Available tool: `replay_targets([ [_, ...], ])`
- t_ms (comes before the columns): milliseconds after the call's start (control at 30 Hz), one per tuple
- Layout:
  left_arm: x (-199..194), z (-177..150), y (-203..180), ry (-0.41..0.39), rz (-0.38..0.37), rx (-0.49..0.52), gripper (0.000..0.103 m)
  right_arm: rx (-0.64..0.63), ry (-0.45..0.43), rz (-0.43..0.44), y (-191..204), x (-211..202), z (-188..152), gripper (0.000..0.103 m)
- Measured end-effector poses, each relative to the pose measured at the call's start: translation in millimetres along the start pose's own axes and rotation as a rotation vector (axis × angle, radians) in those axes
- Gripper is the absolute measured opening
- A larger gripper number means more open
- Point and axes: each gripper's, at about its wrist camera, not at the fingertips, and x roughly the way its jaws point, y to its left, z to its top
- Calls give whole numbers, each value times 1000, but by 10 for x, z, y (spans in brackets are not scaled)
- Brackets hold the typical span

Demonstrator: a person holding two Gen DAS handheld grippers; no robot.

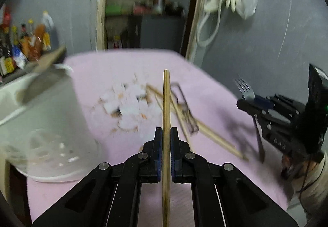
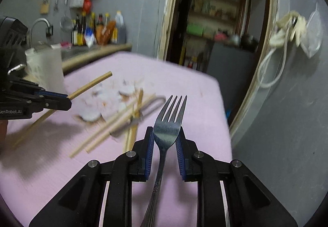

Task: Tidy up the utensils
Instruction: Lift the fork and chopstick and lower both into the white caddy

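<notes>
Left tool [image 1: 166, 132] tight around slim wooden chopstick [image 1: 166, 104], right tool [image 2: 166, 134] around steel fork [image 2: 169, 122]

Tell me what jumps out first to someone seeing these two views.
The left gripper clamps a single light wooden chopstick, and the right gripper is shut on a silver metal fork, tines forward. On the pink table cover between them lie more loose wooden chopsticks.

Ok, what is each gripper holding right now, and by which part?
Left gripper is shut on a wooden chopstick, gripped partway along its shaft. Right gripper is shut on a metal fork, pads on the sides of its head just below the tines.
</notes>
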Motion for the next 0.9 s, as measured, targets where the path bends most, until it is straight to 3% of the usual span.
replay_targets([
  [133, -177, 112, -20, -125, 18, -19, 5, -27, -139, -54, 135, -212, 66, 18],
  [400, -459, 326, 54, -284, -1, -83, 5, -55, -345, -81, 278, -440, 423, 18],
  [700, -942, 683, 477, -456, 51, -151, 5, -42, -497, 34, 471, -485, 955, 18],
  [900, -1234, 851, 969, -572, 118, -220, 5, -5, -602, 197, 732, -409, 1387, 18],
])
